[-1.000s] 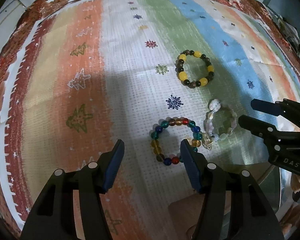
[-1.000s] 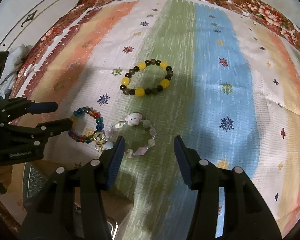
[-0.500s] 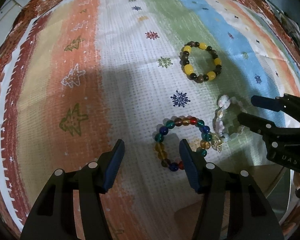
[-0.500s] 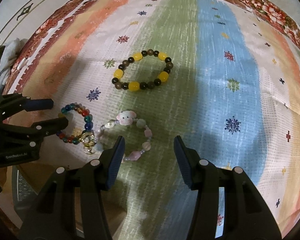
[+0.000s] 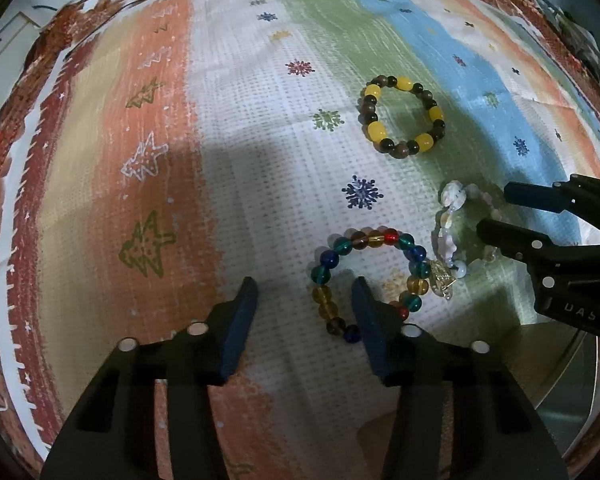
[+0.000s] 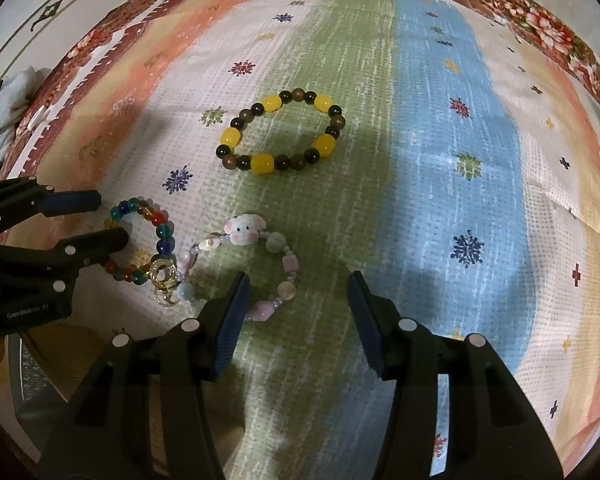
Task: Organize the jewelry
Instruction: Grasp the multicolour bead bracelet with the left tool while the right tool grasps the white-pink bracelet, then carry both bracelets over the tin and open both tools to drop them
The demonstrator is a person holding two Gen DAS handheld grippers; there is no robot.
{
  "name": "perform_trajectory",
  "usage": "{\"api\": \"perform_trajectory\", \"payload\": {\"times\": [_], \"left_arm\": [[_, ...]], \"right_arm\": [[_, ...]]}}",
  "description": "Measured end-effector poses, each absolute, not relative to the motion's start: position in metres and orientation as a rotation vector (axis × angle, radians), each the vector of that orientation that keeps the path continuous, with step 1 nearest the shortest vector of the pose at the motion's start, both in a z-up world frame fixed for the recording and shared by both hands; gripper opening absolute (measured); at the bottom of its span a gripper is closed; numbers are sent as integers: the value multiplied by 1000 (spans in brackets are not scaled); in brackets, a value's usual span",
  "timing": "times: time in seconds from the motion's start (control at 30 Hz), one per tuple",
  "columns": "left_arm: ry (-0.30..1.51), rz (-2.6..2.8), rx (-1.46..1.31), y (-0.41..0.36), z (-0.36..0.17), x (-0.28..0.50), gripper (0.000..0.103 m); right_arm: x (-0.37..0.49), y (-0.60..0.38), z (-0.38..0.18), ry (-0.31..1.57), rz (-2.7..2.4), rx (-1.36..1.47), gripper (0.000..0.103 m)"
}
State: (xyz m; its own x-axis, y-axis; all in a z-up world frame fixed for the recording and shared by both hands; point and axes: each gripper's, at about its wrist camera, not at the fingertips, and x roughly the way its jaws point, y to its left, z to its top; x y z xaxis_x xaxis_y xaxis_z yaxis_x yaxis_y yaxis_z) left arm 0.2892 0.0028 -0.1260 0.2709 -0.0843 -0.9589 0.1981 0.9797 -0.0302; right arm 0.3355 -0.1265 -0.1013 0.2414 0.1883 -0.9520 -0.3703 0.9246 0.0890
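Pictured: two handheld claws poised steeply over three bead bracelets on a striped, snowflake-print cloth covering the tabletop (image 6: 440,128). Left claw (image 5: 304,304) with jaws just narrowed yet not gripping, one pad inside the ring of the multicoloured bracelet (image 5: 370,280), the other outside at 9 o'clock, the strand's left side lying between them. Right claw (image 6: 298,300) parted and empty, straddling the right side of the pastel bracelet with the white animal bead (image 6: 256,268). Yellow-and-dark bracelet (image 6: 282,136) lying apart at 12 o'clock, untouched. Gold charm (image 6: 165,280) of the multicoloured strand touching the pastel one, at 3 o'clock of the coloured ring in the left view; whether hooked or merely resting, impossible to tell. Judged risks: lifting either strand dragging its neighbour along if the charm snags; round glossy beads rolling out from between the pads on closing, since only a thin strand sits there; loose cloth pinched and pulled up with the beads
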Motion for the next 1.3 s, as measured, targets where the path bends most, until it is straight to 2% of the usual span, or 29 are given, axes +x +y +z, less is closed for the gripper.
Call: {"api": "perform_trajectory", "payload": {"times": [0.07, 0.2, 0.27, 0.33, 0.5, 1.3], "left_arm": [[1281, -190, 97, 3, -126, 290, 32], [1278, -183, 87, 8, -126, 289, 25], [1276, -181, 87, 10, -126, 289, 20], [1276, -176, 81, 12, -125, 289, 11], [1272, -175, 65, 16, -122, 288, 9], [1134, -233, -12, 14, -67, 279, 9]], "right_arm": [[335, -125, -102, 1273, 383, -185, 51], [333, -123, -103, 1273, 385, -197, 48], [332, -123, -103, 1270, 387, -205, 39], [332, -122, -102, 1267, 393, -209, 25], [330, -124, -100, 1256, 398, -201, 11], [320, -127, -49, 1130, 446, -117, 10]]}}
